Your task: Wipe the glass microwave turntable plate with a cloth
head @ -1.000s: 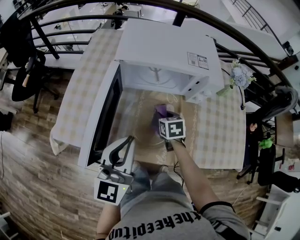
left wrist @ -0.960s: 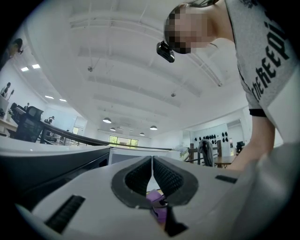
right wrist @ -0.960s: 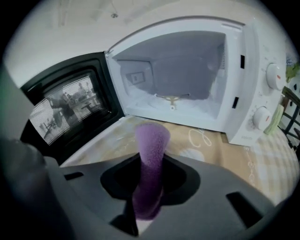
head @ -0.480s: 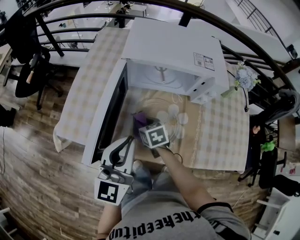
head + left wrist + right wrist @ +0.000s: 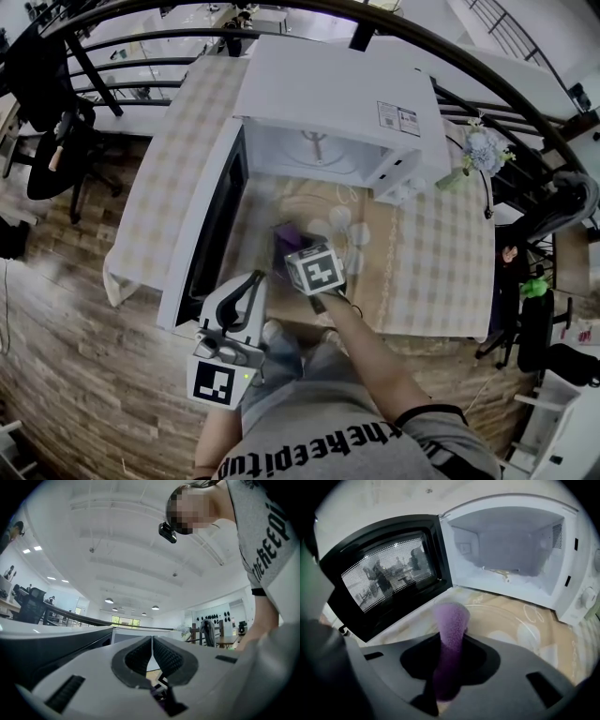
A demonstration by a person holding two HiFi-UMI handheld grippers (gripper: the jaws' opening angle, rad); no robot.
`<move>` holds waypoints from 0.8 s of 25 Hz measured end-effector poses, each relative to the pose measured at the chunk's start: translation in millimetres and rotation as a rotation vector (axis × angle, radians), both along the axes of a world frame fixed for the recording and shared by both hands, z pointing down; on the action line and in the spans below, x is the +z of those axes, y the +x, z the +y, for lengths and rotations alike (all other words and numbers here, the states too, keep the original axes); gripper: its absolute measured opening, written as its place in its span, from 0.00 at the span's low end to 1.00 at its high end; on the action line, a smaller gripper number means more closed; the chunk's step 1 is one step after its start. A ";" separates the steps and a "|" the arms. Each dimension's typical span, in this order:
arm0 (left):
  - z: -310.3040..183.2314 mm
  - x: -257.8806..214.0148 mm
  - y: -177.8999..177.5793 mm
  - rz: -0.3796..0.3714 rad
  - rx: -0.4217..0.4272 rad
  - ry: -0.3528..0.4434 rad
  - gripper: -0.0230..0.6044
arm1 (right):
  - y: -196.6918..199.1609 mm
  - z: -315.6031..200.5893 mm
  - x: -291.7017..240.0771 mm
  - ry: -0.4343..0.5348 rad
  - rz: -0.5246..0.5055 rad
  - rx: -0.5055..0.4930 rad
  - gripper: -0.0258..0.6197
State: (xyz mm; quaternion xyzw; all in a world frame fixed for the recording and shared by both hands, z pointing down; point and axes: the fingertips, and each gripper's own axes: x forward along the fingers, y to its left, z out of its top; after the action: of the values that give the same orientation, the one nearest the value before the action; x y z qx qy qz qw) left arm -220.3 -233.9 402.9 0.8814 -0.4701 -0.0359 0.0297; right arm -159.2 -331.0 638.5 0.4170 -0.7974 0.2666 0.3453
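The clear glass turntable plate (image 5: 354,246) lies on the beige flowered mat in front of the open white microwave (image 5: 328,103). My right gripper (image 5: 296,247) is shut on a purple cloth (image 5: 287,233) and holds it down on the plate's left part. In the right gripper view the cloth (image 5: 450,620) sticks out between the jaws of that gripper (image 5: 451,641), over the plate's (image 5: 513,623) near rim. My left gripper (image 5: 255,279) is held off the table's front edge, near my body. Its jaws (image 5: 152,654) are shut with nothing between them and tilt upward.
The microwave's black door (image 5: 214,234) hangs open to the left of the plate, seen also as the door (image 5: 389,576) in the right gripper view. The checked tablecloth (image 5: 436,272) covers the table; a flower vase (image 5: 476,157) stands at the right. A chair (image 5: 52,141) stands far left.
My right gripper has slid the purple cloth leftward across the plate, from its middle toward its left side. The left gripper has stayed where it was.
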 end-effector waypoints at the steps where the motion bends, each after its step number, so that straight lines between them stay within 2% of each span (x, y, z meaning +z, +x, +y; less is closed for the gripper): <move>1: 0.1 -0.4 1.6 0.001 0.001 0.001 0.06 | 5.5 -0.1 1.4 0.000 0.005 0.005 0.20; 10: 4.8 -1.8 14.1 0.000 0.007 -0.002 0.06 | 45.6 1.7 3.8 -0.005 0.012 0.063 0.20; 20: 9.9 -6.4 25.1 0.007 0.006 0.003 0.06 | 102.8 8.6 1.8 -0.003 0.064 0.134 0.20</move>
State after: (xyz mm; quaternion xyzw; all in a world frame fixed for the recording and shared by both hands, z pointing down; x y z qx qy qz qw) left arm -195.2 -224.0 396.5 0.8828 -0.4671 -0.0396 0.0299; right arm -56.3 -322.4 640.3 0.4774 -0.7558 0.2768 0.3524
